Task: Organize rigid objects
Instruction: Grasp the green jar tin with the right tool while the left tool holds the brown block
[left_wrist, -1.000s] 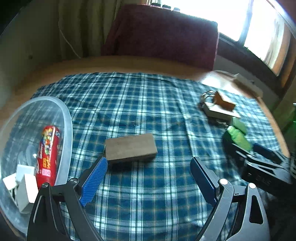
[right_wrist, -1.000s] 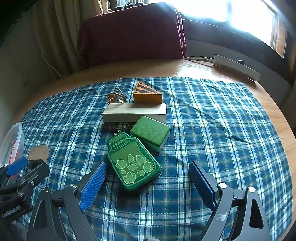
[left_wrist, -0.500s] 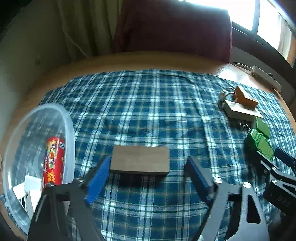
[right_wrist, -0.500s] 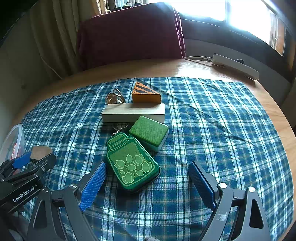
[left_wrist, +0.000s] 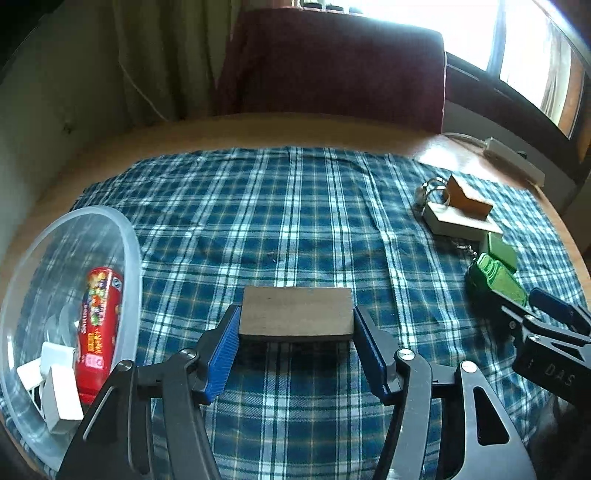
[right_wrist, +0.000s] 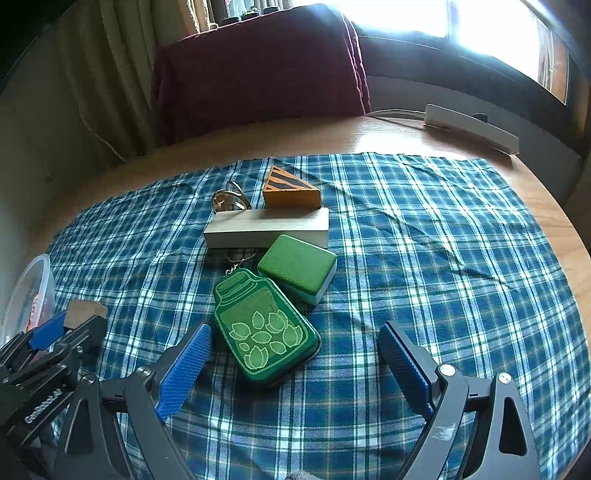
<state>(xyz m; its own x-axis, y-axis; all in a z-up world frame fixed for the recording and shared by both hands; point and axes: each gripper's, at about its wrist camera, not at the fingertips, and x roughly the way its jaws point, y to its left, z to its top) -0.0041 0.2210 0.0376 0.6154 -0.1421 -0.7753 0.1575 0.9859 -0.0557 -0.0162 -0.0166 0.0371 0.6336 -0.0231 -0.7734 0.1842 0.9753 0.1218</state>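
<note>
Brown block (left_wrist: 295, 312) flat on the checked cloth (left_wrist: 295, 206) mid-desk, bracketed by the left hand-held gripper (left_wrist: 295, 347), pads touching or nearly touching its ends. Right hand-held gripper (right_wrist: 291, 369) spread wide around the green jar-shaped tin (right_wrist: 264, 325), empty. Risk: shallow fingertip hold, block twisting loose before reaching the clear bowl (left_wrist: 133, 251).

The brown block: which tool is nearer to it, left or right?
Left. The left tool has its fingers on both sides of the brown block. The right tool is far off, at the green tin.
</note>
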